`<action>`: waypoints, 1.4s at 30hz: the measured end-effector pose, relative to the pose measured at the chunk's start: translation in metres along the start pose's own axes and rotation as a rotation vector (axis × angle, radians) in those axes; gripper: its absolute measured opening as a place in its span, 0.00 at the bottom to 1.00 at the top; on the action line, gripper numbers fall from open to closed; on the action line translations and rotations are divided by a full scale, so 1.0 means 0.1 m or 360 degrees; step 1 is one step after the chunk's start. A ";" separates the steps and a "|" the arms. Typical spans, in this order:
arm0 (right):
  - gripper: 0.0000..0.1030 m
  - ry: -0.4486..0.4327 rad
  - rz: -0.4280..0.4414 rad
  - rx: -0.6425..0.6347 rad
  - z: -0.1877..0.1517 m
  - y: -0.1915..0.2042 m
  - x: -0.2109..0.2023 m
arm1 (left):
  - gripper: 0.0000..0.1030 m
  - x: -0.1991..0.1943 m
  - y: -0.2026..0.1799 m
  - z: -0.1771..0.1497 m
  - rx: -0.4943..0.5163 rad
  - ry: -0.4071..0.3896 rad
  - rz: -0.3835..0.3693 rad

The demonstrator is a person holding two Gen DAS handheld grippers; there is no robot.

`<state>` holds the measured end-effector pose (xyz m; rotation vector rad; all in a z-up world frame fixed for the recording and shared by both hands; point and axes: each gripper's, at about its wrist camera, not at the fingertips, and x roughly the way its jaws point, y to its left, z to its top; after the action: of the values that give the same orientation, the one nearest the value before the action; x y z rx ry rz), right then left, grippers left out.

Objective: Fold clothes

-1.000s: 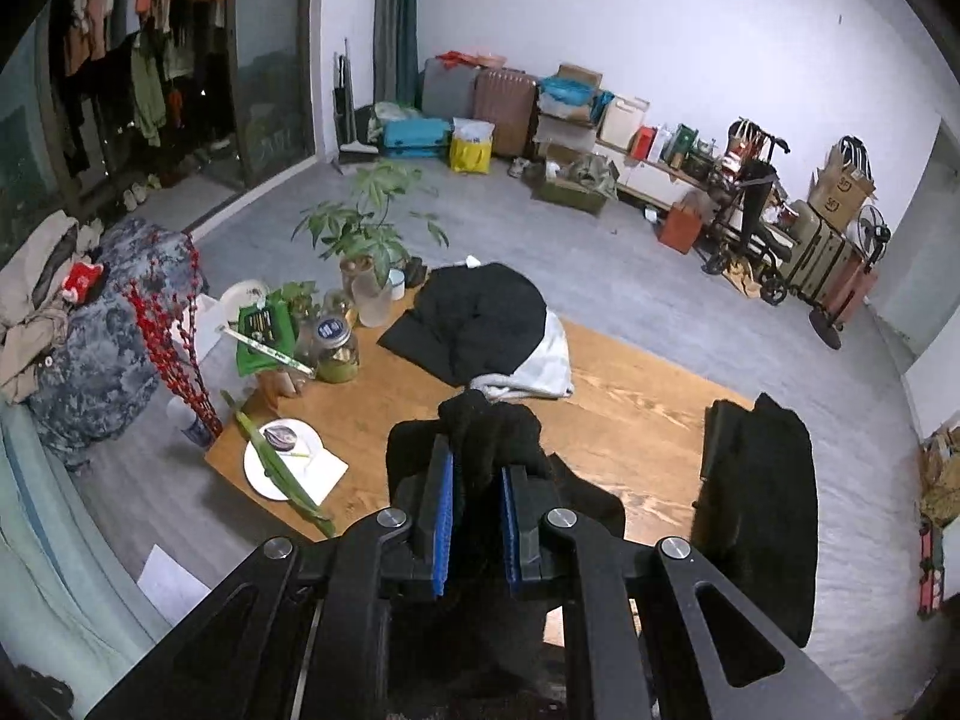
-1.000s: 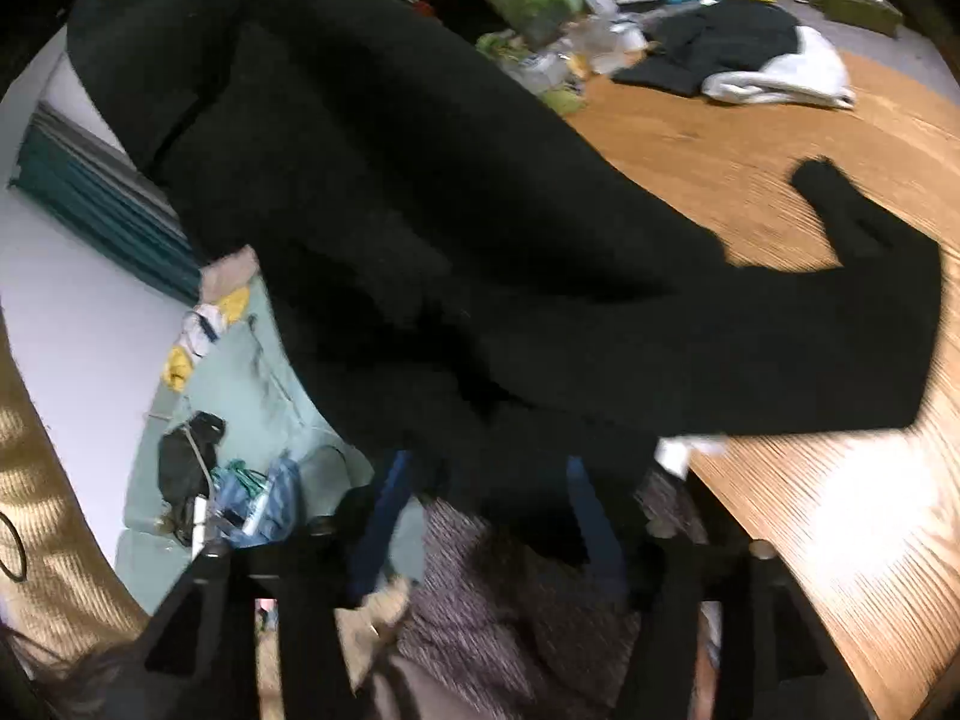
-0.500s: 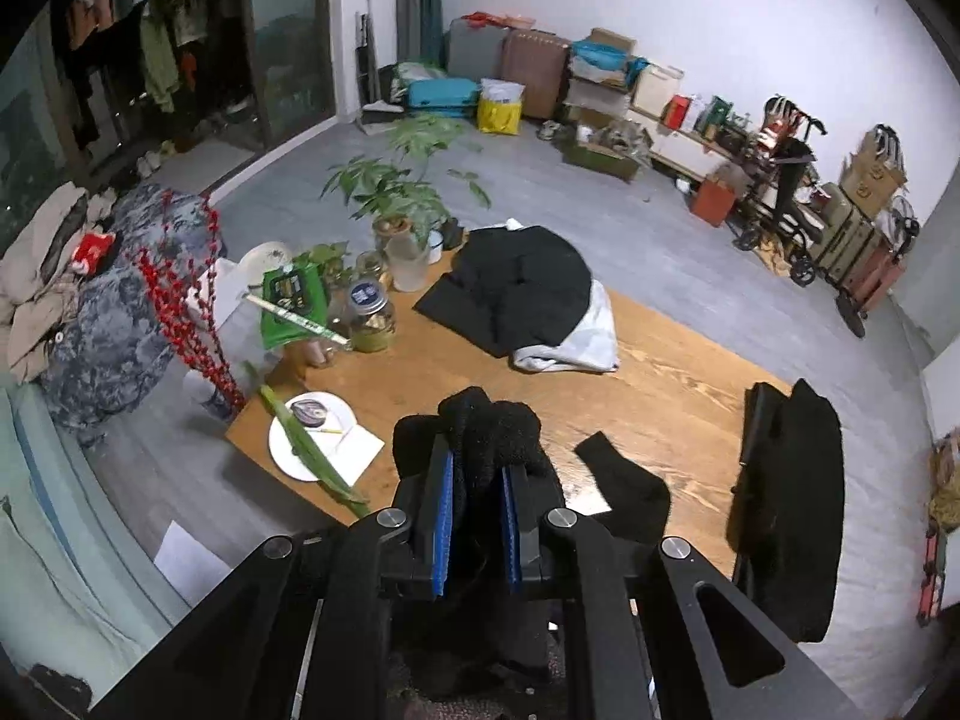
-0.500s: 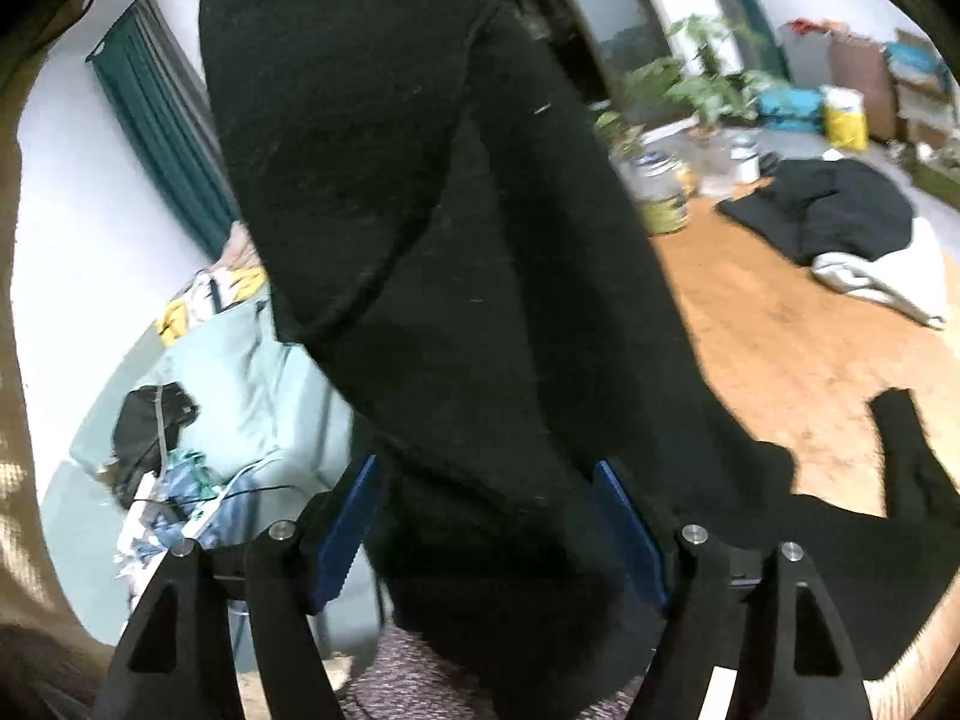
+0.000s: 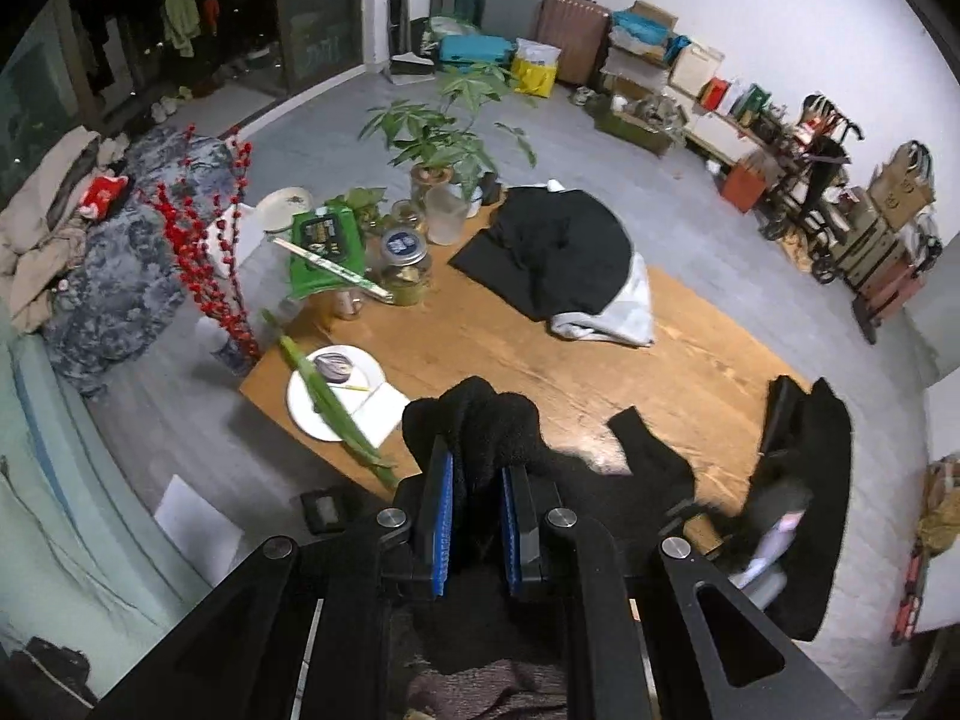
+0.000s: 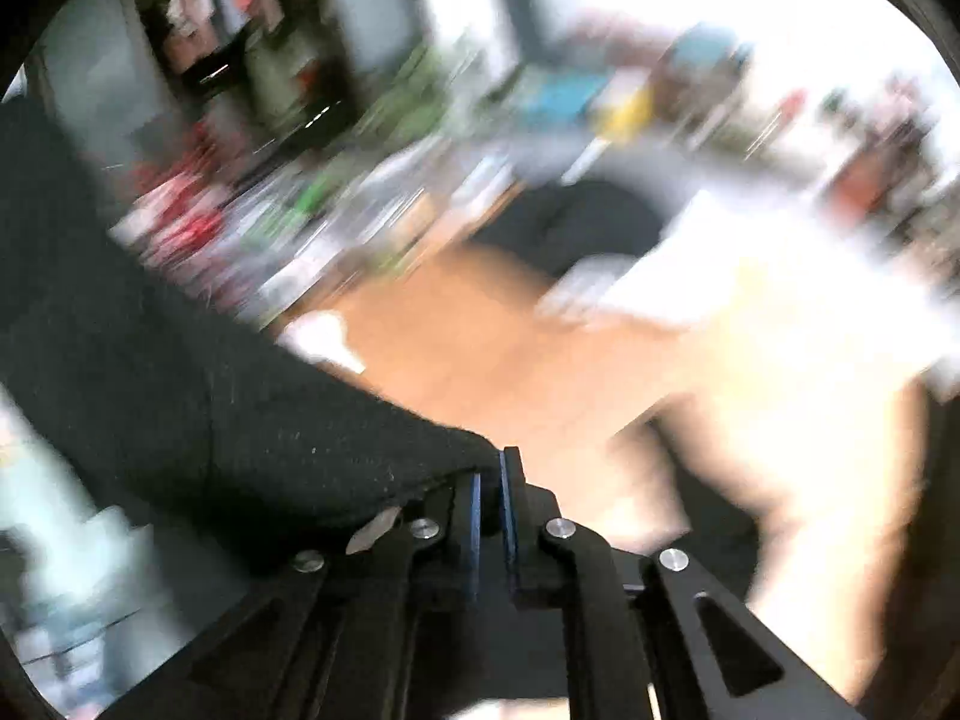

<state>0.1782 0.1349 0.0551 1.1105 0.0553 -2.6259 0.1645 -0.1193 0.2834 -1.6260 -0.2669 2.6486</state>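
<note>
My left gripper [image 5: 474,468] is shut on a bunched part of a black garment [image 5: 480,414], held high above the wooden table [image 5: 516,354]. One black sleeve [image 5: 654,456] trails on the table. The right wrist view is blurred by motion. My right gripper [image 6: 491,468] is shut on an edge of the same black garment [image 6: 180,408], which stretches away to the left. A pile of black and white clothes [image 5: 564,258] lies at the table's far side.
A white plate with a green stalk [image 5: 333,390], jars [image 5: 405,267], a green box [image 5: 324,240] and red berry branches [image 5: 210,252] crowd the table's left end. A potted plant [image 5: 444,138] stands behind. Another black garment [image 5: 810,480] hangs at the right. Luggage and boxes line the far wall.
My left gripper has risen, so the table looks farther away. My right gripper, wide open around the cloth before, has closed on the garment's edge and is swinging fast.
</note>
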 end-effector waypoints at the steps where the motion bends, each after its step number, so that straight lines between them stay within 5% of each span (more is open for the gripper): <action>1: 0.07 -0.0036 -0.0067 0.0024 0.09 -0.11 -0.17 | 0.13 0.00 -0.04 -0.01 0.0006 0.0003 -0.0039; 6: 0.07 -0.0215 -0.0397 0.0142 0.53 -0.64 -1.02 | 0.13 0.08 -0.31 -0.05 0.0068 0.0053 -0.0194; 12: 0.07 -0.0456 -0.0614 0.0251 0.97 -1.00 -2.20 | 0.13 0.04 -0.79 -0.05 0.0227 0.0061 -0.0360; 19: 0.07 -0.0803 -0.0705 0.0250 1.30 -0.89 -3.73 | 0.13 -1.08 -1.19 0.01 0.0379 -0.0283 -0.0674; 22: 0.07 -0.0982 -0.0805 0.0225 1.37 -0.78 -4.18 | 0.13 -1.44 -1.29 0.05 0.0388 -0.0405 -0.0690; 25: 0.07 -0.1061 -0.0753 0.0234 1.43 -0.78 -4.37 | 0.13 -1.59 -1.38 0.13 0.0383 -0.0469 -0.0662; 29: 0.08 -0.0973 -0.0738 0.0237 1.56 -0.93 -3.90 | 0.13 -1.18 -1.50 0.33 0.0361 -0.0360 -0.0583; 36: 0.08 -0.0416 -0.0523 0.0336 1.71 -1.67 -1.93 | 0.13 0.65 -1.64 0.87 0.0335 0.0090 -0.0308; 40: 0.08 -0.0144 -0.0545 0.0404 1.66 -2.14 -0.82 | 0.16 1.73 -1.81 1.14 0.0403 0.0239 -0.0162; 41: 0.08 -0.0077 -0.0561 0.0407 1.61 -2.22 -0.56 | 0.21 1.96 -1.83 1.18 0.0426 0.0271 -0.0128; 42: 0.08 -0.0015 -0.0574 0.0412 1.56 -2.29 -0.32 | 0.36 2.21 -1.86 1.20 0.0438 0.0318 -0.0085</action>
<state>0.0273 0.3390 0.1701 1.2738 -0.0986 -3.0255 -0.0563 0.0719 0.1701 -1.7424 0.0563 2.3351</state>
